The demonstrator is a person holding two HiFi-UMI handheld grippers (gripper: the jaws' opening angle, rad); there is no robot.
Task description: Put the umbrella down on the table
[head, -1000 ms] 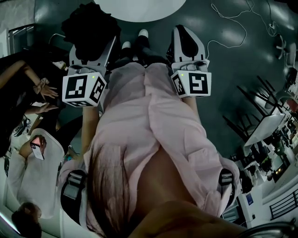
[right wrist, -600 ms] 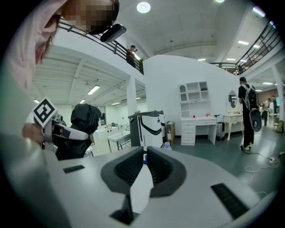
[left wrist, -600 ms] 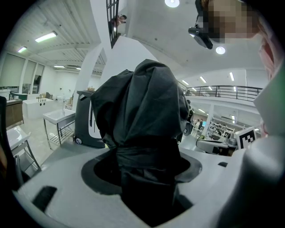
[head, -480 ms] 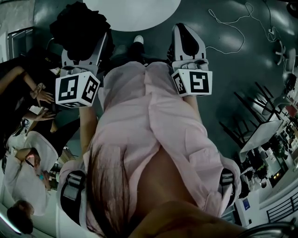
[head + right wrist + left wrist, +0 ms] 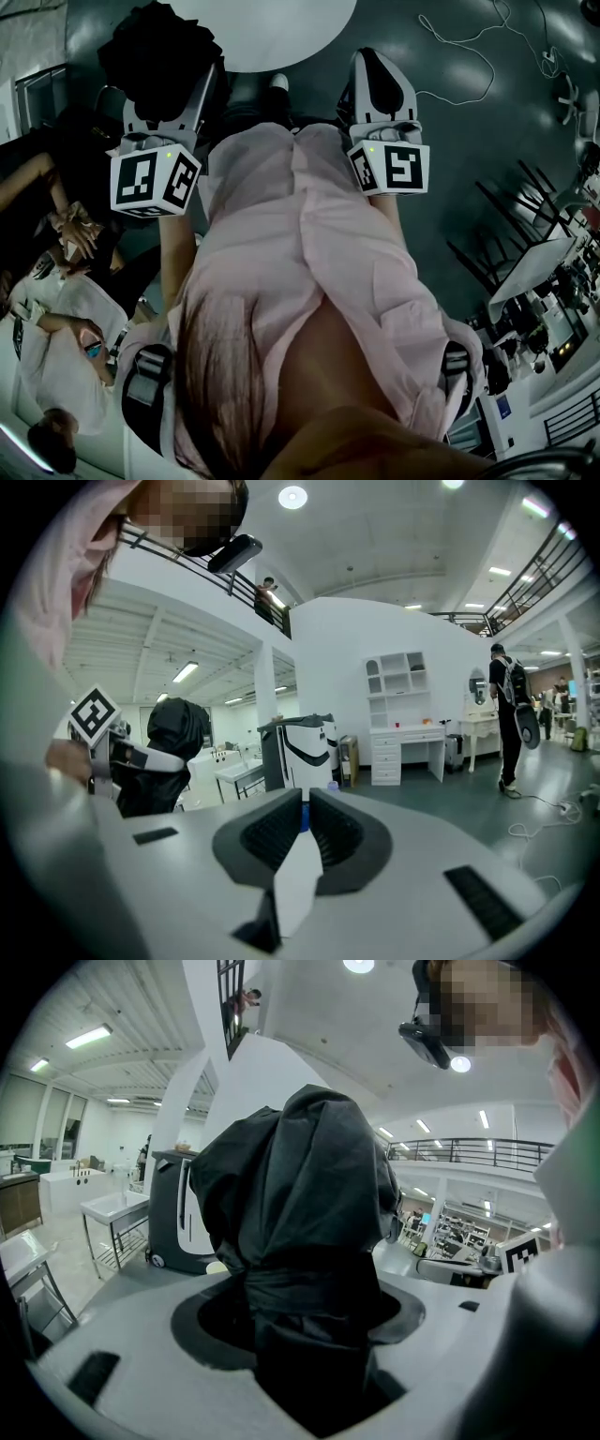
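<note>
The left claw (image 5: 309, 1321) grips the black folded umbrella (image 5: 300, 1194), its jaws spread wide around the bunched fabric where the strap cinches it. The bundle stands up out of the jaws and fills the middle of the left gripper view. From the head view the umbrella hangs over the dark floor (image 5: 469, 169), just beside the rim of the round white bench (image 5: 272, 23) and not on it. The right claw (image 5: 302, 810) holds nothing, its ribbed pads drawn together to a thin slit. It points level, alongside the other one. Both are carried in front of a person in a pale pink shirt (image 5: 300, 244), with the marker cubes facing up. For containers, a white shelf unit (image 5: 394, 672) with open compartments stands against the far wall above a row of white drawers (image 5: 412, 752); what sits in the compartments is too small to tell. A white and black machine (image 5: 302, 752) stands nearby, and a white cable (image 5: 464, 52) loops across the floor.
</note>
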